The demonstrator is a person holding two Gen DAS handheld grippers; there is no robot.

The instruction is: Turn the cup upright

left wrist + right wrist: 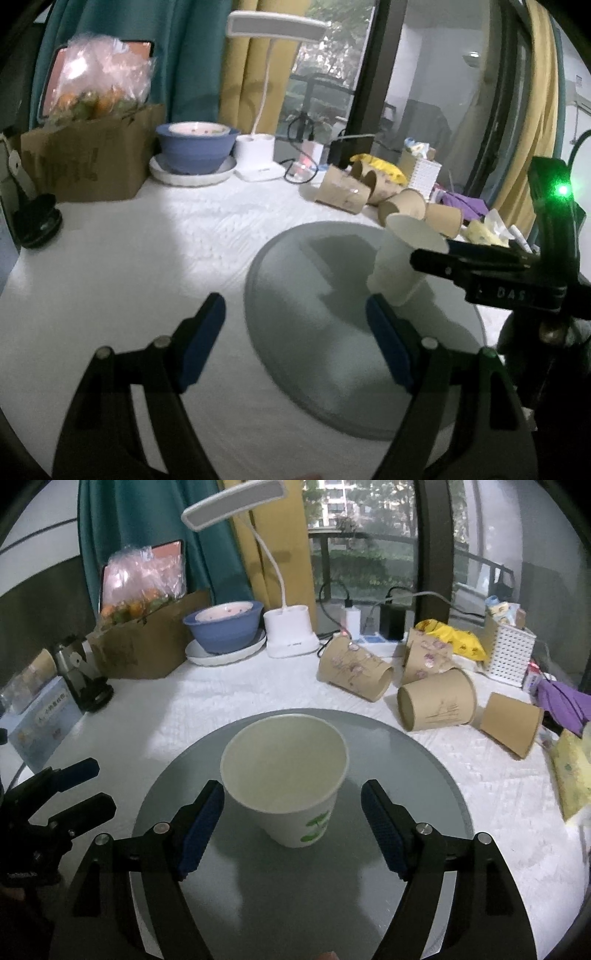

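A table covered in a white textured cloth [258, 694] fills the scene, with a window and yellow and teal curtains behind it. On the near part of the cloth lies a round grey mat [424, 775].

The white paper cup [291, 786], printed with a small green leaf design, stands upright on this mat, its open mouth facing up. It sits just left of the mat's centre in the right wrist view.

The right gripper [293, 827] hovers over the near half of the mat with its two blue-padded fingers [201, 827] spread wide. The cup stands between them. The left pad is right beside the cup's rim, though whether it touches cannot be told; the right pad is clearly apart from the cup.

The left gripper [295, 339] is also spread wide and holds nothing. It hangs over the mat's left edge, with the cup just beyond its right finger in its own view.

Farther back on the right, several brown paper cups [436, 701] lie on their sides. At the far edge stand a blue bowl [225, 627] on a white plate, a white desk lamp [288, 631], and a cardboard box [147, 642] on the left.
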